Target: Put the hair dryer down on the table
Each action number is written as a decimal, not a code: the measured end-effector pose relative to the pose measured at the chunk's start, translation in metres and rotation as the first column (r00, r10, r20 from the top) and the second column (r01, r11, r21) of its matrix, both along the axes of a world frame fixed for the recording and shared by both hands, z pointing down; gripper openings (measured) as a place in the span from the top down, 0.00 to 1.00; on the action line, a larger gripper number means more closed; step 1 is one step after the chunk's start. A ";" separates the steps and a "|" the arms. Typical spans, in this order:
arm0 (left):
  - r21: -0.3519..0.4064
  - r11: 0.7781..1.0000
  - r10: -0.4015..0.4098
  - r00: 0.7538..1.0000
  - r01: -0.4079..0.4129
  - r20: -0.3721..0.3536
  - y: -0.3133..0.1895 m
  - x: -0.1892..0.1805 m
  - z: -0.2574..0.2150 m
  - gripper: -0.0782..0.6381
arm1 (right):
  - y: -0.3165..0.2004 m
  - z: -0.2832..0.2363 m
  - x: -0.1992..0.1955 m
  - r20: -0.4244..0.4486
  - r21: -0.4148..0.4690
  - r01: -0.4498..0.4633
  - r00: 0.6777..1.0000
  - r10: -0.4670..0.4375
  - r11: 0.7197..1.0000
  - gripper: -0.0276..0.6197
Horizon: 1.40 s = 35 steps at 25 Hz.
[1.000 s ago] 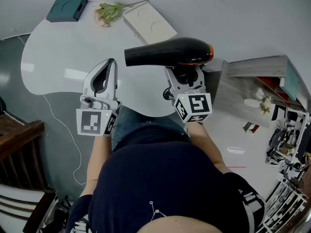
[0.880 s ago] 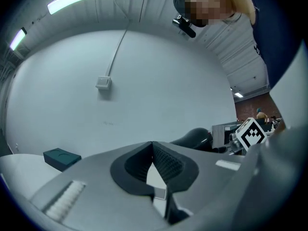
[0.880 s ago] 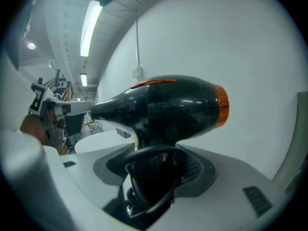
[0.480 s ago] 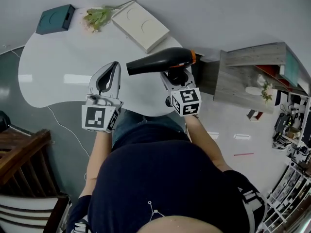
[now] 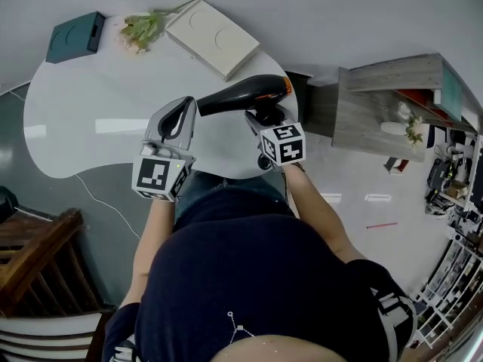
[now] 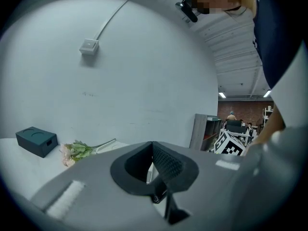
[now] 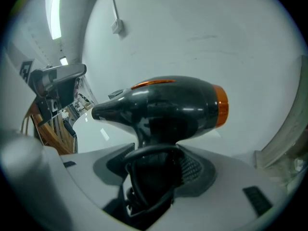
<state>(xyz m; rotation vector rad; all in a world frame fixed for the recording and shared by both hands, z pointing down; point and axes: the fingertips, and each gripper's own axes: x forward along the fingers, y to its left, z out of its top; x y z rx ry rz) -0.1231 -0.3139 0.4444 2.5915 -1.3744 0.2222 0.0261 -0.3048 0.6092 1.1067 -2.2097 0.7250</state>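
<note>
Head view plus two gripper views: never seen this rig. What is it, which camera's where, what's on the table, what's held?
No robot: a person holds a two-jaw tool in each hand. The head view comes from a camera on the person's head, looking down on both tools and the table. The two gripper views come from cameras riding on the tools, looking along their jaws. The right hand-held gripper is shut on the handle of a hair dryer with an orange ring, held above the table's near edge, not yet down. The left hand-held gripper is shut and empty. At the table's far side lie a teal box, a bunch of flowers and a flat cream box.
</note>
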 end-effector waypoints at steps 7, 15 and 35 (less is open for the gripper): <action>-0.025 0.999 0.043 0.999 -0.043 0.001 -0.004 0.002 0.012 0.87 | -0.005 0.024 0.001 -0.040 -0.081 -0.010 0.999 0.007 0.997 0.56; -0.041 0.998 0.056 0.998 -0.055 0.005 -0.006 -0.005 0.018 0.87 | -0.010 0.041 0.001 -0.075 -0.144 -0.024 0.997 0.014 0.989 0.56; -0.036 0.998 0.051 0.999 -0.051 0.000 0.014 -0.009 0.017 0.87 | -0.011 0.045 0.002 -0.139 -0.166 -0.062 0.990 0.039 0.984 0.49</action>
